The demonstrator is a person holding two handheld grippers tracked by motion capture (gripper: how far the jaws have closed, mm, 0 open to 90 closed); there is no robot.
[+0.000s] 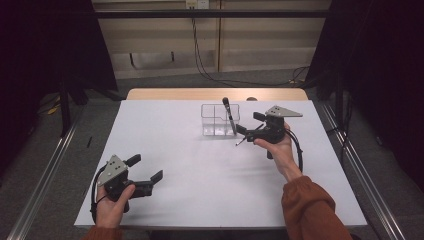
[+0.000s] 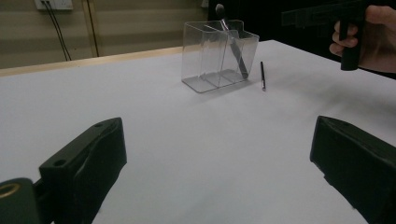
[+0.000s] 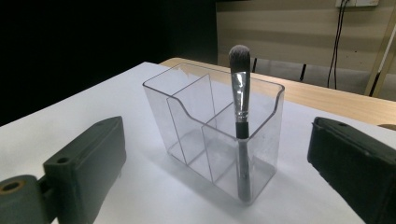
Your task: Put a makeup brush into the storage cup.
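Observation:
A clear plastic organizer with several compartments stands on the white table, right of centre toward the back. A make-up brush leans upright in its right end, bristles up. A thin dark pencil lies on the table by the organizer's right front corner. My right gripper hovers just right of the organizer, open, its jaws toward it. In the right gripper view the organizer and brush stand ahead of the open right gripper, untouched. My left gripper rests open and empty at the front left; its own view shows the organizer and pencil beyond.
The white table has a wooden strip along its far edge. Metal rails run along the floor on both sides, and cables trail behind the table. Dark curtains hang left and right.

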